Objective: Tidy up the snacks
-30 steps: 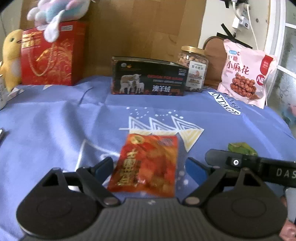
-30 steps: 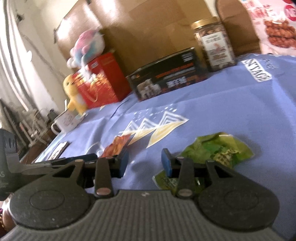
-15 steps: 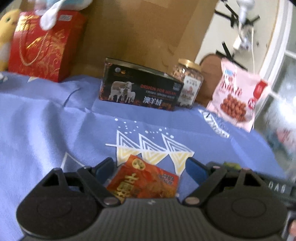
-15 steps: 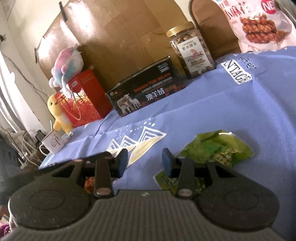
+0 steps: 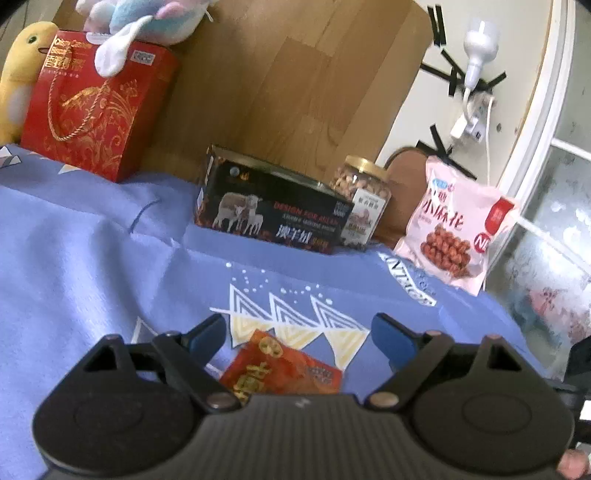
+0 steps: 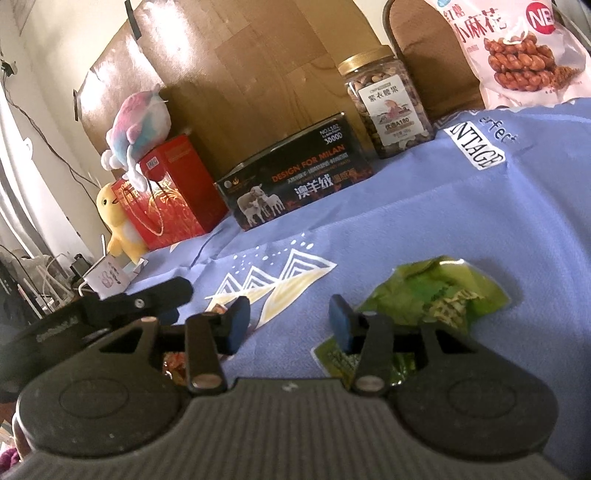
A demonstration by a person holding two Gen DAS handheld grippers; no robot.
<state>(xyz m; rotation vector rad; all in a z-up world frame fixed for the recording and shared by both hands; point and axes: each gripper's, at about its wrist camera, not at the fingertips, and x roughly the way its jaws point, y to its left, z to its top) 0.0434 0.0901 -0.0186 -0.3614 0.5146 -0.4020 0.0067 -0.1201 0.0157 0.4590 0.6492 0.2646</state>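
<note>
Blue cloth [image 5: 92, 251] with white and yellow triangle prints covers the surface, and a brown cardboard sheet [image 5: 280, 74] stands behind it. On the cloth lies the red snack packet [image 5: 284, 373], flat, just this side of the printed triangles [image 5: 288, 317]. The left gripper [image 5: 299, 334] stands wide apart over it, the packet between the blue pads but neither pad pressing on it. To the right of the triangles lies the green snack packet [image 6: 439, 299], crumpled and flat on the cloth. The right gripper [image 6: 290, 326] is beside it with jaws opening and nothing between them; its right finger crosses over the packet's near end. Beyond the triangles, at the back of the cloth, sits a black box [image 5: 273, 214] with sheep on it. Right of the triangles' far side stand a nut jar [image 5: 364, 203] and a pink snack bag [image 5: 458, 229]. Left of them are a red gift box [image 5: 96, 110], a pastel plush [image 5: 144, 18] on top, and a yellow plush [image 5: 18, 74].
</note>
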